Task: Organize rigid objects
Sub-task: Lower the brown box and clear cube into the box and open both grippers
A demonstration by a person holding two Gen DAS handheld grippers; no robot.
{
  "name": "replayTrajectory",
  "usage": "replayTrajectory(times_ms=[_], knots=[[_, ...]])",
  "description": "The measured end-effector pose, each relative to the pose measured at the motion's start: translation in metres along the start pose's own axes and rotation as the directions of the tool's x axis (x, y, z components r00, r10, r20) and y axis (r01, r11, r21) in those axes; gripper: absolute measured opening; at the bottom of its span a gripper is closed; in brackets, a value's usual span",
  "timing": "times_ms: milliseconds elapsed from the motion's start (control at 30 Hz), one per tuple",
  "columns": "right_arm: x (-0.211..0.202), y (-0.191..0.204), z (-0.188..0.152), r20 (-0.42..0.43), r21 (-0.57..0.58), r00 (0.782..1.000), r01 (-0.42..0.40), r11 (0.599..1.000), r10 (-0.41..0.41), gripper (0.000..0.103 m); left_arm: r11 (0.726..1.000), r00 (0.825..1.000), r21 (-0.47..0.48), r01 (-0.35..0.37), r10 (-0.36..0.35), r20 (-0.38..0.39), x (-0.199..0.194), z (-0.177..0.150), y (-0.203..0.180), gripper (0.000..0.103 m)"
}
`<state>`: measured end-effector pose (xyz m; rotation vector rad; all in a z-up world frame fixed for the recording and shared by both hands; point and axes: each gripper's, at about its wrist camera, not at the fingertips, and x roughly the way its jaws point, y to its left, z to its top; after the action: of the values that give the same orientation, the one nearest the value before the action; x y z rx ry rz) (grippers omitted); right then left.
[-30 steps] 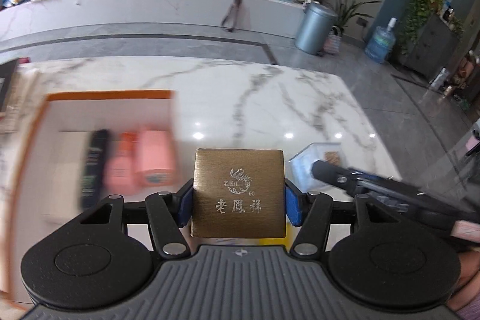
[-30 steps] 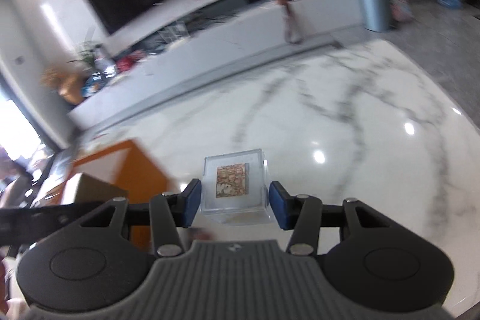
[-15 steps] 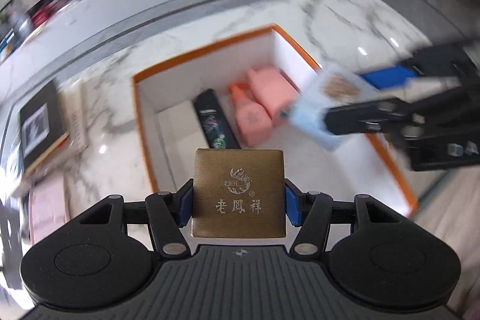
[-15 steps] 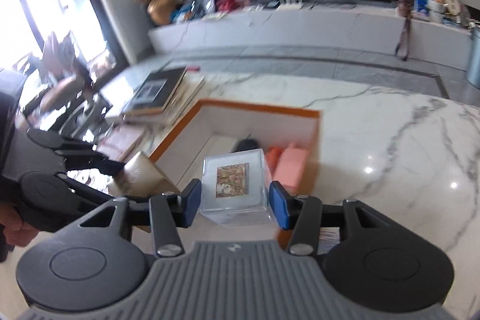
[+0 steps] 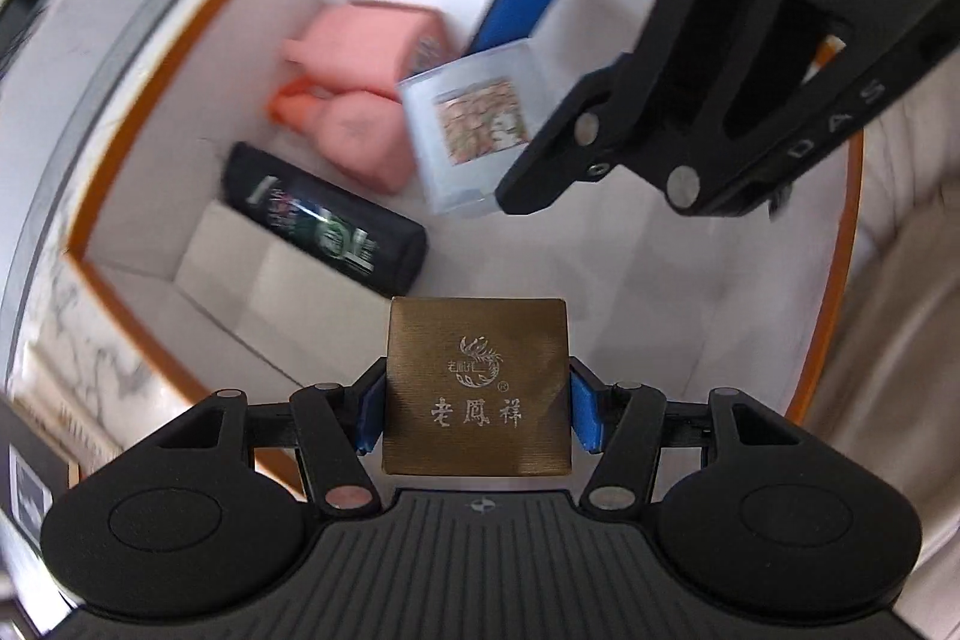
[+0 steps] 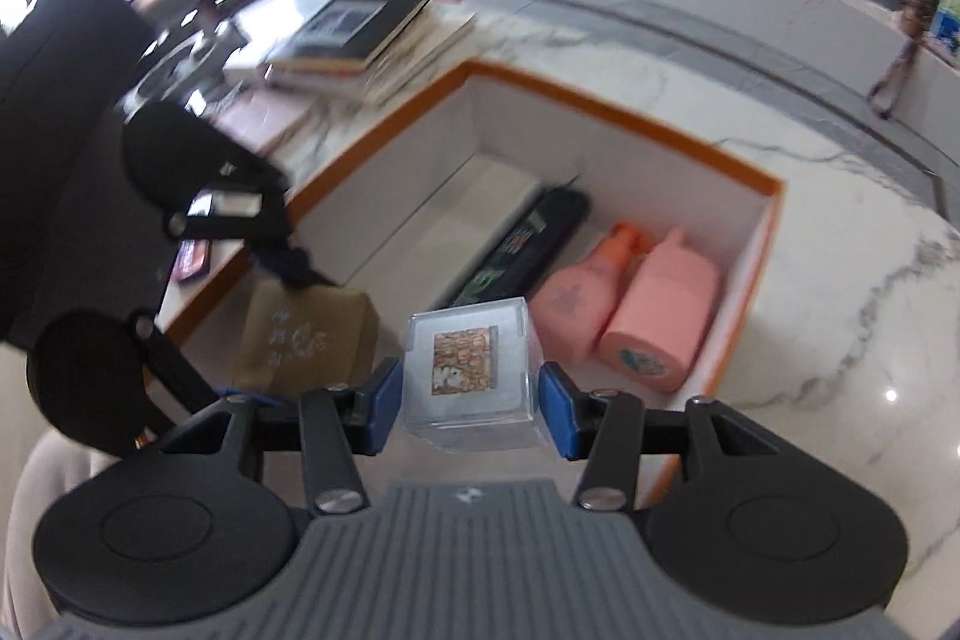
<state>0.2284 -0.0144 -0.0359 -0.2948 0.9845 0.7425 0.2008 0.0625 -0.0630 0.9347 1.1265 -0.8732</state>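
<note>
gold box point(image 5: 476, 387) — "老凤祥"; claw point(image 5: 828, 58) — "DAS"

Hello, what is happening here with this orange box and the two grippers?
A person is packing small items into a white box with an orange rim. The left gripper holds a gold square box, and the right gripper holds a clear plastic cube; both hang over the box. Inside already lie two pink bottles, a black tube and a white flat box.

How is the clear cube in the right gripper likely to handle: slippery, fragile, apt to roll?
The clear cube looks like hard, glossy plastic, so it may slip between the right gripper's pads if the squeeze eases. Its flat faces should sit still in the orange-rimmed box, not roll. It probably scratches or cracks if dropped.
</note>
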Motion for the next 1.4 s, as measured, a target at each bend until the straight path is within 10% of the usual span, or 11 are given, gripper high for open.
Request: replayTrajectory(times_ms=[200, 433, 867, 1033, 1133, 1400], knots=[[0.023, 0.006, 0.001, -0.055, -0.029, 0.998, -0.035, 0.999, 0.034, 0.051, 0.985, 0.997, 0.168, 0.045, -0.033, -0.069, 0.017, -0.003, -0.009, 0.067], [0.037, 0.01, -0.006, -0.101, -0.04, 0.993, -0.067, 0.997, 0.063, 0.051, 0.958, 0.989, 0.281, -0.05, 0.086, -0.119, 0.034, -0.01, -0.022, 0.075], [0.051, 0.023, -0.021, -0.197, 0.056, 0.973, -0.111, 0.992, 0.12, 0.051, 0.973, 0.982, 0.147, -0.18, 0.186, -0.026, 0.006, -0.032, -0.029, 0.077], [0.056, 0.023, -0.024, -0.211, 0.202, 0.969, -0.089, 0.975, 0.132, 0.051, 0.986, 0.987, -0.127, -0.108, 0.122, 0.108, -0.036, -0.03, -0.012, 0.077], [0.059, 0.024, -0.026, -0.221, 0.276, 0.965, -0.077, 0.958, 0.142, 0.051, 0.924, 0.972, -0.383, -0.021, 0.108, 0.21, -0.062, -0.043, 0.006, 0.076], [0.062, 0.027, -0.034, -0.194, 0.416, 0.959, -0.112, 0.902, 0.208, 0.055, 0.606, 0.968, -0.795, 0.041, 0.173, 0.181, -0.066, -0.083, 0.027, 0.04]])
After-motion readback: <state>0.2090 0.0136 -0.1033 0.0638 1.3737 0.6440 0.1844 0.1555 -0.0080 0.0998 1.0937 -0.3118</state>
